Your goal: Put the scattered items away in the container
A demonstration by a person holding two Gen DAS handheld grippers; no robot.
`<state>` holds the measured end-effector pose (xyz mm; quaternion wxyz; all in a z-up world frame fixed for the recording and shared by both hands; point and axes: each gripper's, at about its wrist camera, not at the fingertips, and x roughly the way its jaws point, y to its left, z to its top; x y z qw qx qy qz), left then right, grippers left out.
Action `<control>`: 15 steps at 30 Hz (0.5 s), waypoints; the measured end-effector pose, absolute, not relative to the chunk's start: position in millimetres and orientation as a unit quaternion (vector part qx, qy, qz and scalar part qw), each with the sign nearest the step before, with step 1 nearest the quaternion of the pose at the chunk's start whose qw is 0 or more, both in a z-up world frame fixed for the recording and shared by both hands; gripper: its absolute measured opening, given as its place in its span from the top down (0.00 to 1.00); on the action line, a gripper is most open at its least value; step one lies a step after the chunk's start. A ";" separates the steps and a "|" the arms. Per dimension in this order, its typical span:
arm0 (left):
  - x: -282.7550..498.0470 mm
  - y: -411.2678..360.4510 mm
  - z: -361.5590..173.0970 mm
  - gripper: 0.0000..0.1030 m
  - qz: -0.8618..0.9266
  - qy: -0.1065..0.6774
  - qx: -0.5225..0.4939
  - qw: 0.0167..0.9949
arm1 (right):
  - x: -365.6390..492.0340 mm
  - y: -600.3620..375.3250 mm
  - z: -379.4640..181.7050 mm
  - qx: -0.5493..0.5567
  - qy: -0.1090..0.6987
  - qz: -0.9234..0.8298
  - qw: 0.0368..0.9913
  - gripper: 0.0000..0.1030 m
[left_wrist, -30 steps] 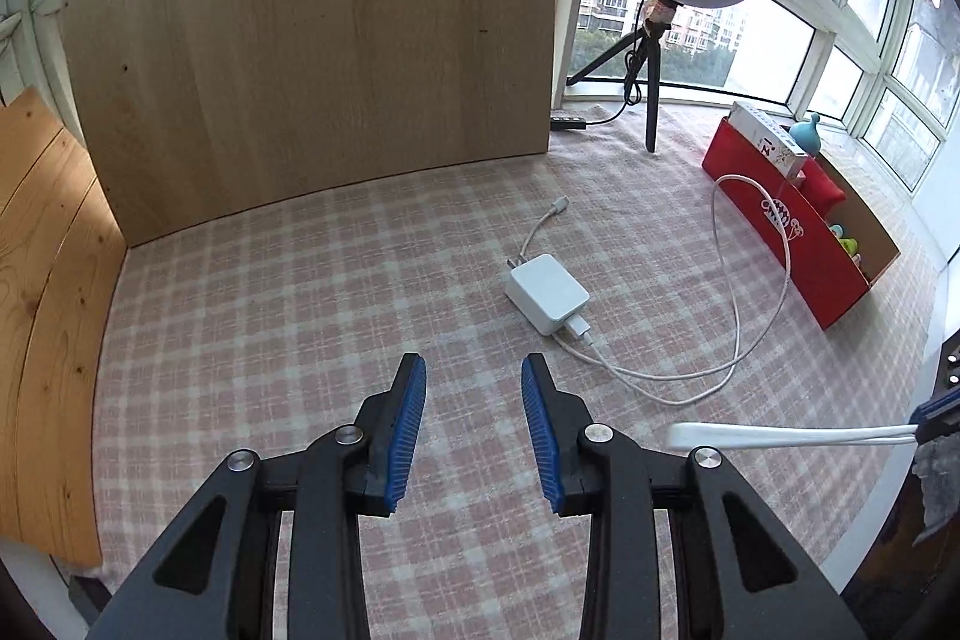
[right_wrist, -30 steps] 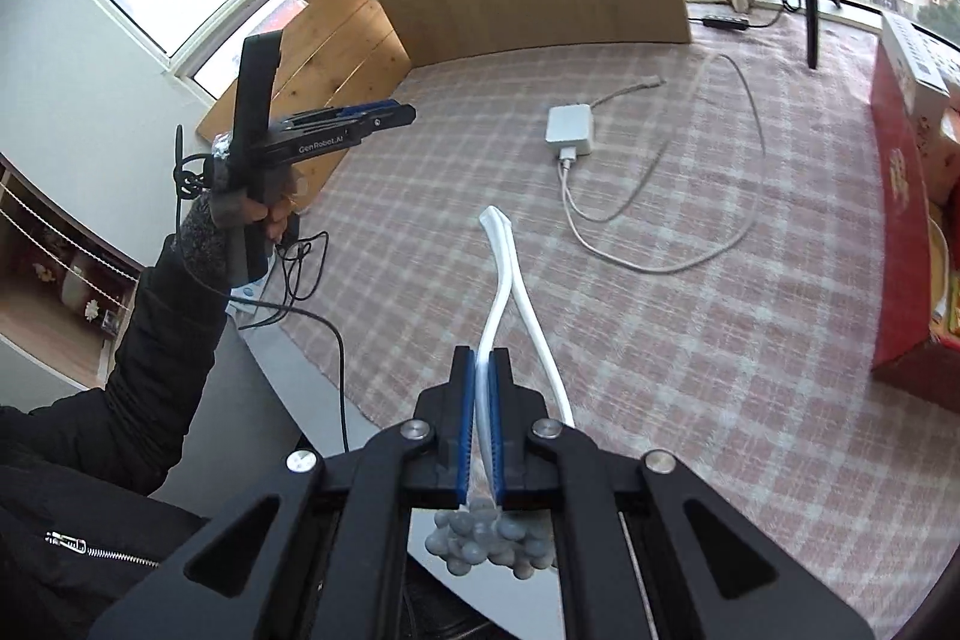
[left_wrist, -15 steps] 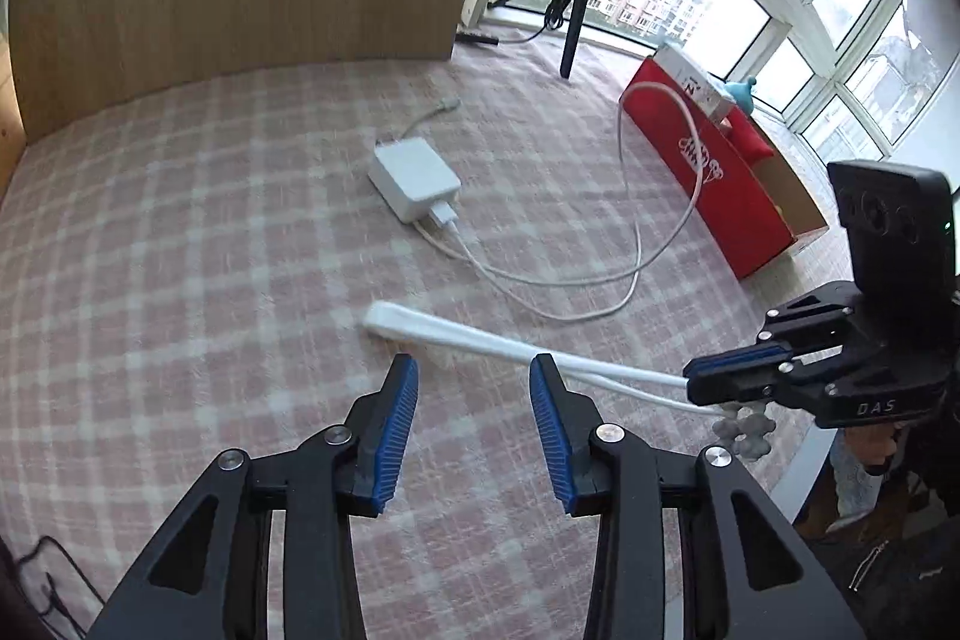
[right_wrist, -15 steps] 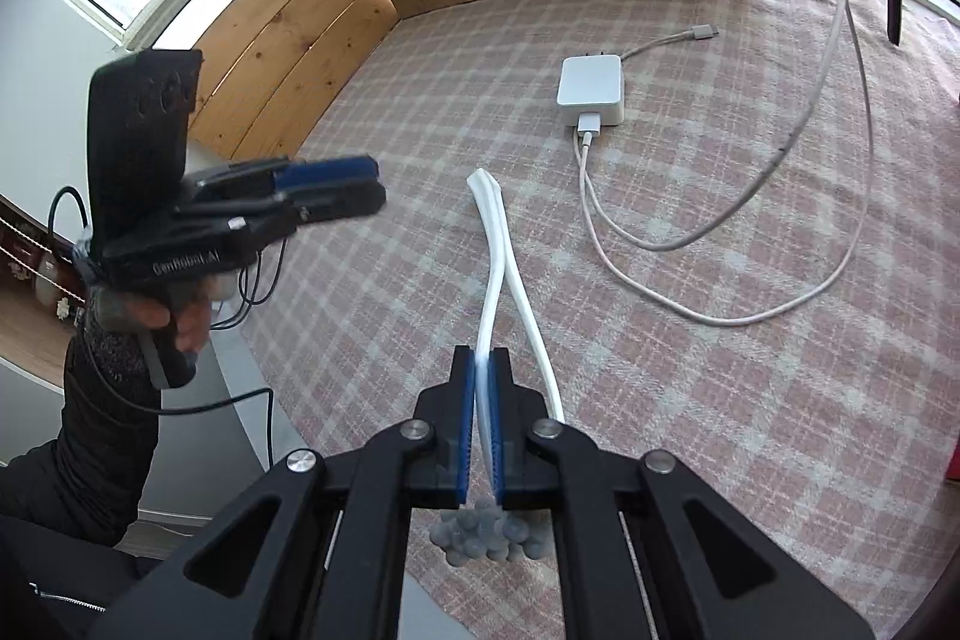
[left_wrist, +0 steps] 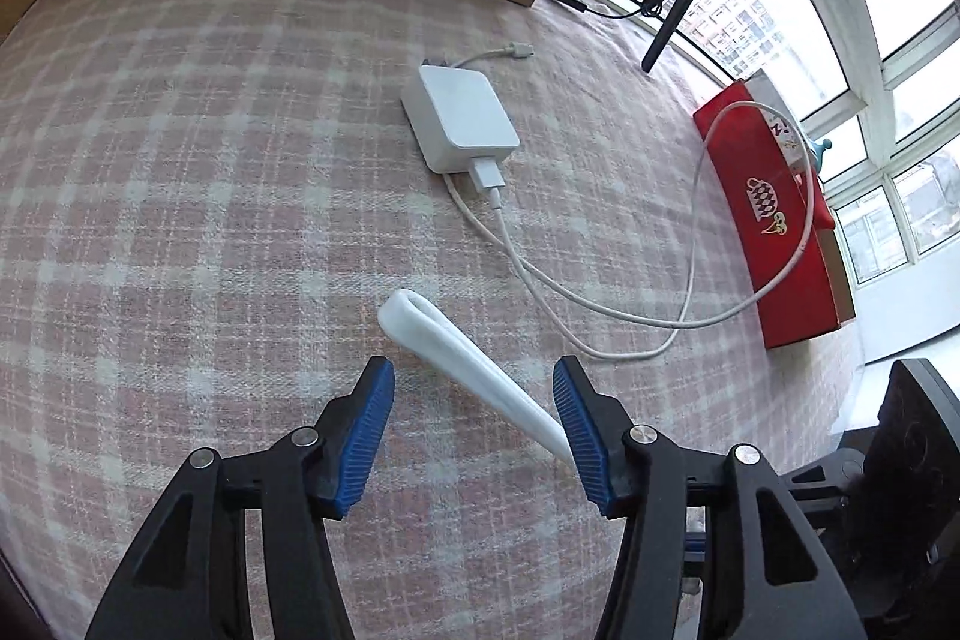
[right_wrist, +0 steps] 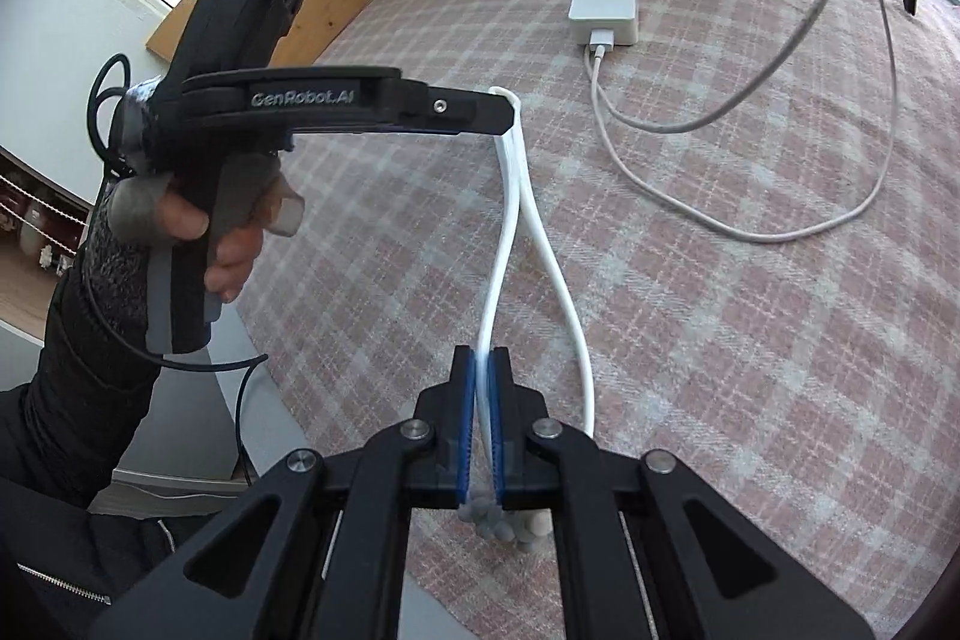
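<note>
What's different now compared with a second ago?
The left tongs have dropped toward the checked cloth and are opening, now straddling the looped end of the white strap without pinching it. The right tongs have also come lower, staying shut on the strap's other end. The white charger, its cable and the red box haven't moved.

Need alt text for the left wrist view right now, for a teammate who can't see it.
The left gripper, jaws opening, hovers over a folded white strap whose looped end lies between the blue pads without touching them. Beyond, on the pink plaid cloth, sits a white charger with its cable curving toward a red box.
</note>
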<state>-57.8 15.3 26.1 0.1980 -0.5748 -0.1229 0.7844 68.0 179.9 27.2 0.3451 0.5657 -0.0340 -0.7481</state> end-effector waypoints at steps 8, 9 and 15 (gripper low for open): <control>-70.8 19.6 15.5 0.60 0.788 -0.140 -0.569 0.187 | 74.1 167.5 17.7 0.570 -0.010 -0.745 0.348 0.95; -71.1 19.5 15.0 0.65 0.789 -0.139 -0.568 0.188 | 75.0 165.8 16.5 0.571 -0.007 -0.743 0.348 0.95; -66.9 15.6 23.1 0.68 0.798 -0.139 -0.548 0.209 | 78.0 163.6 12.0 0.577 -0.001 -0.738 0.350 0.96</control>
